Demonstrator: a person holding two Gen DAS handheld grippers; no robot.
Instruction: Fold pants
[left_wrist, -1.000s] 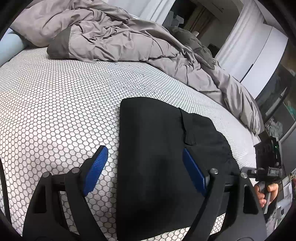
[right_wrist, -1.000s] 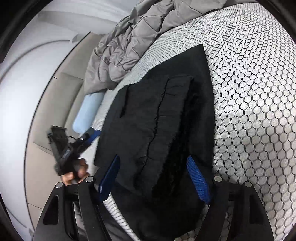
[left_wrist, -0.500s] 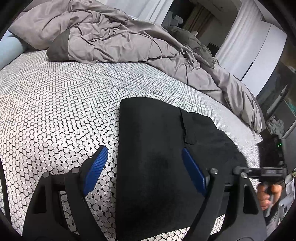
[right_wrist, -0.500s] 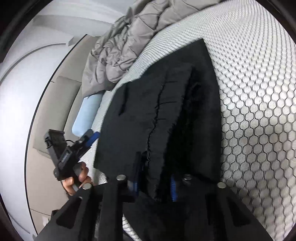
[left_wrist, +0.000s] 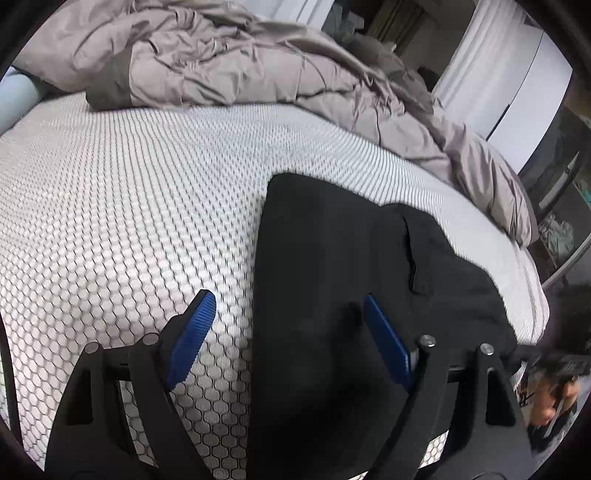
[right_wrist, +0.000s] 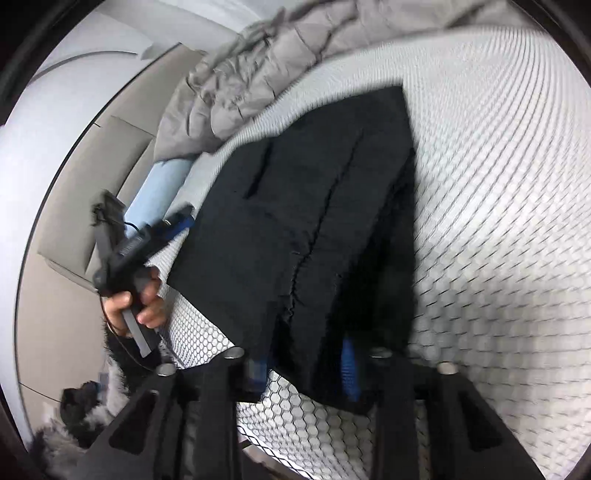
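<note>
Black pants (left_wrist: 332, 295) lie folded on the bed (left_wrist: 129, 203); left gripper (left_wrist: 288, 332) hovers spread wide over their edge; right gripper (right_wrist: 306, 365), jaws just reopening, straddles their near hem.

The right claw (right_wrist: 306, 363) sits low at six o'clock, its blue pads either side of the near edge of the folded black pants (right_wrist: 306, 221), its jaws just opening again, though blur hides whether the pads press the cloth. The pants lie across the honeycomb-patterned bed (right_wrist: 498, 229), running up toward twelve o'clock. Out at nine o'clock a hand (right_wrist: 133, 302) holds the left claw (right_wrist: 177, 223) just beside the pants' edge, with a crumpled grey duvet (right_wrist: 258, 74) at eleven.
</note>
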